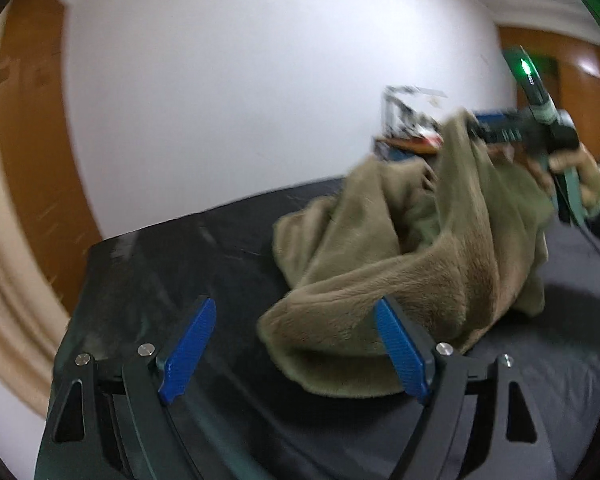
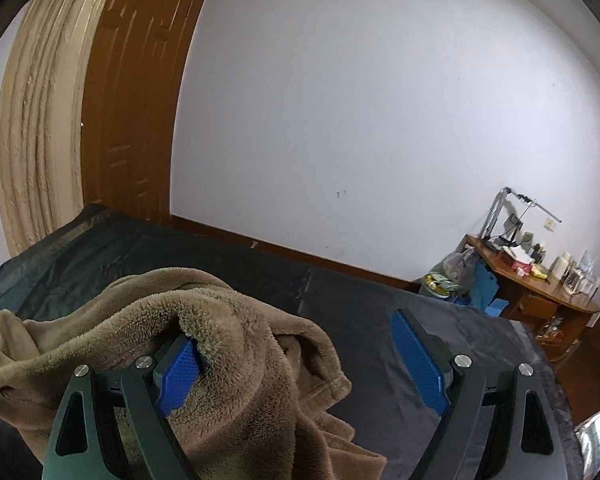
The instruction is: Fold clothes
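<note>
A plain white wall (image 2: pixel 380 100) bearing no readable writing backs a wide work surface covered in smooth dark sheeting (image 2: pixel 360 300). On it lies a crumpled olive-brown fleece garment (image 1: pixel 412 264), plush and deeply creased, one end lifted. A brown panelled wooden door (image 2: pixel 136 100) stands left; a cluttered wooden desk (image 2: pixel 540 288) right. The left gripper (image 1: pixel 296 352) gapes wide, its ribbed blue pads (image 1: pixel 188 352) apart, fleece against the right finger. The right gripper (image 2: pixel 300 364) is spread too, fleece draped over its left finger.
</note>
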